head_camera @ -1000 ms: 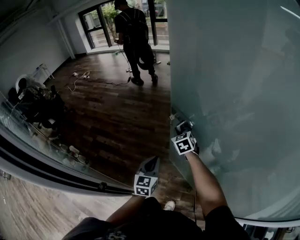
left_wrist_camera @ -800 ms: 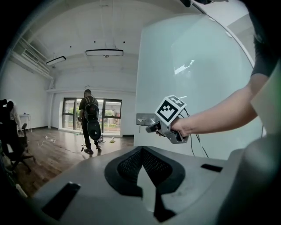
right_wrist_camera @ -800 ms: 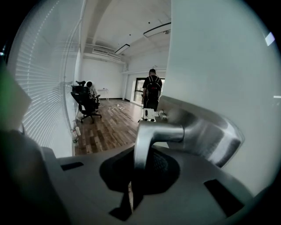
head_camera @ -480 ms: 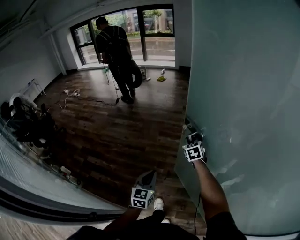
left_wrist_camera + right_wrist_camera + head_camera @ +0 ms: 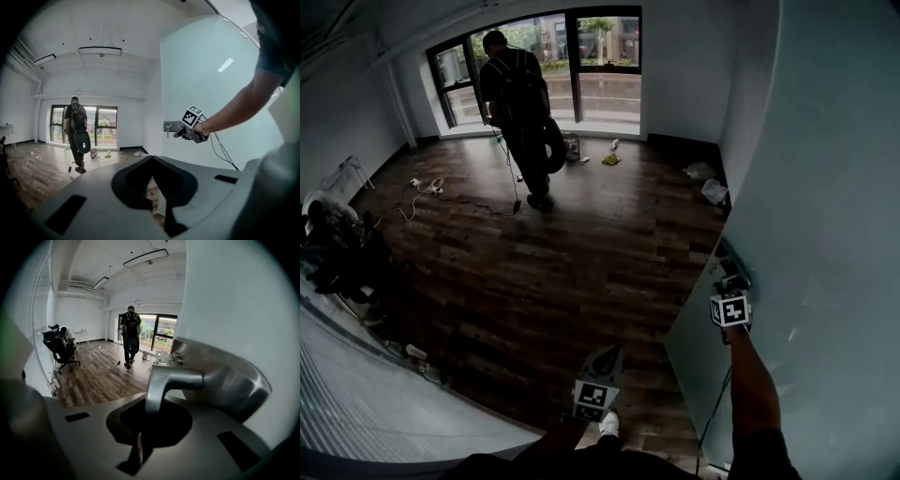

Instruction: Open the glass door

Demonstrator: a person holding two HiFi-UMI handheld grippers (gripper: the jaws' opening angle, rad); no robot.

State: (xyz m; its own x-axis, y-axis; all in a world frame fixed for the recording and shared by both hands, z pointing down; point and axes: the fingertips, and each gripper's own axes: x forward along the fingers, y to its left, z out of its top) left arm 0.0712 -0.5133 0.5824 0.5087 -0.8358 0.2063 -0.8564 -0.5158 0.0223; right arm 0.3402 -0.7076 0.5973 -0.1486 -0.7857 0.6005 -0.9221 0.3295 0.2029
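Door of frosted glass (image 5: pixel 825 187) stands swung into the room, pane just beside right gripper (image 5: pixel 140 446). Its fingers are pressed together at the tips, with lever handle (image 5: pixel 164 380) caught in the hollow behind them. Left gripper (image 5: pixel 153 192) fingers are pressed together too, nothing between them, well apart from door. Door is likely heavy, rigid and breakable. Glass looks slick, so take the metal lever near its free end and pull steadily.

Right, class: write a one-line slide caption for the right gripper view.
Right tool closed round the steel door handle, glass door standing open.
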